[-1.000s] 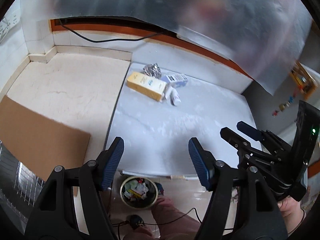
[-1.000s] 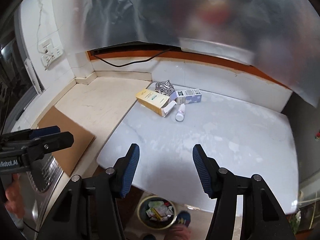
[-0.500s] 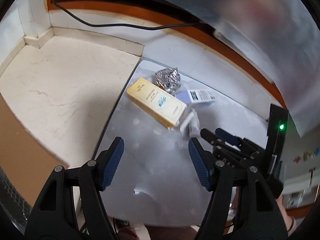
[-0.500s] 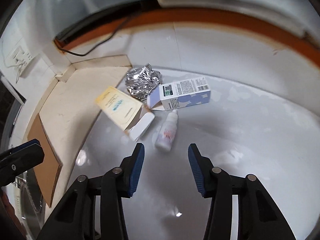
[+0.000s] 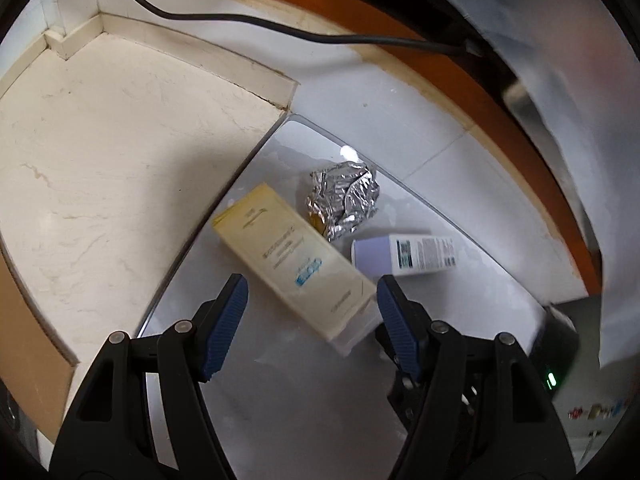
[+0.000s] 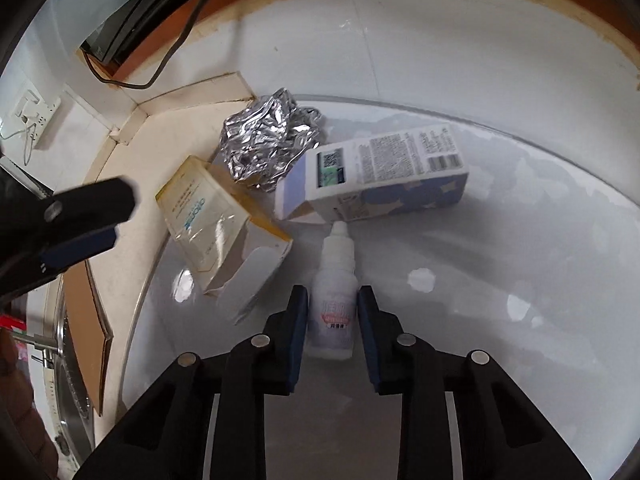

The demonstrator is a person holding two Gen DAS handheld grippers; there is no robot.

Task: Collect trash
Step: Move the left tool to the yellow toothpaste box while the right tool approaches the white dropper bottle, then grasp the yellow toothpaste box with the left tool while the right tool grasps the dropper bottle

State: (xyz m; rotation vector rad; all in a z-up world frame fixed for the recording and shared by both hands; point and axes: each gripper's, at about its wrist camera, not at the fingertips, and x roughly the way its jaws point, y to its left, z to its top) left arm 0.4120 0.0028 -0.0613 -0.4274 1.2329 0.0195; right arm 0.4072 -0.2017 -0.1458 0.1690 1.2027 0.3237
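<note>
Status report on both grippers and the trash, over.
Right hand-held gripper closing around dropper bottle, small gaps at the pads. Left hand-held gripper open over yellow box. Foil ball and white box beyond; nothing blocking.

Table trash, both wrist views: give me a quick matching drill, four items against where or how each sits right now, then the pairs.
Things:
1. small white bottle
2. yellow box
3. foil ball
4. white and purple box

Places:
A. crumpled at the far edge of the table, behind both boxes
B. lying between the closing jaws of the right gripper
C. lying just ahead of the open left gripper, near end open
D. lying on its side, barcode up, just beyond the bottle's cap

Pairs: 1-B, 2-C, 3-A, 4-D
</note>
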